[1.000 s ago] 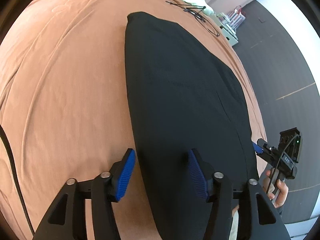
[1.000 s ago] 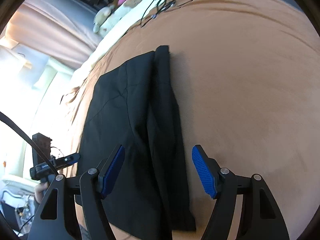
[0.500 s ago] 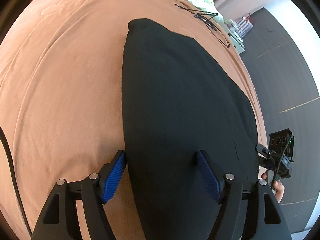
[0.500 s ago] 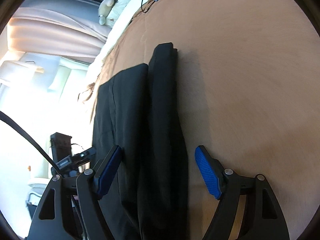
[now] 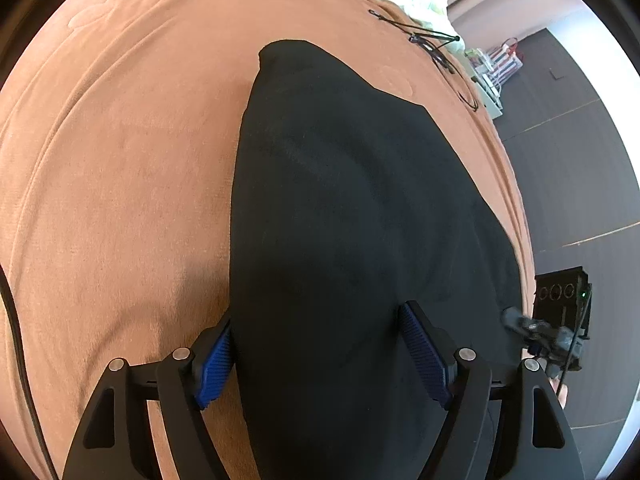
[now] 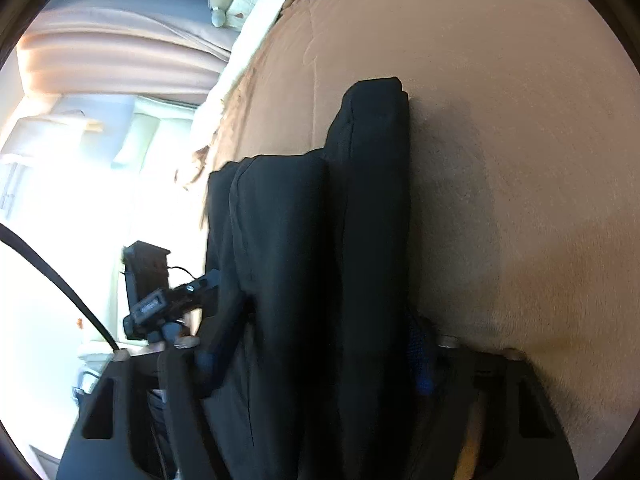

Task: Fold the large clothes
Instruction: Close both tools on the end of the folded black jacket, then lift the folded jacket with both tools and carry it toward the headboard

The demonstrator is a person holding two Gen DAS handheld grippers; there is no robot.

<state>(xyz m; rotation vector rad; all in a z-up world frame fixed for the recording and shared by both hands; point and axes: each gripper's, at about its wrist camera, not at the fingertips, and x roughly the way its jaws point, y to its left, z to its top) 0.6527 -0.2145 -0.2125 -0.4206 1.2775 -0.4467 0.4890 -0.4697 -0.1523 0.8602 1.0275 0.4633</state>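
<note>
Left wrist view: your left gripper [image 5: 316,354] straddles the near end of the black garment [image 5: 340,200], jaws spread wide, pads not yet pinching, cloth between them. The garment lies lengthwise on the brown bedspread [image 5: 120,160], already narrowed into a long strip, so I'd say the cross folds remain. Right wrist view: your right gripper [image 6: 316,356] is closing around the stacked layers at the near end; the blur won't show whether the pads bite yet. No readable labels or writing anywhere.
</note>
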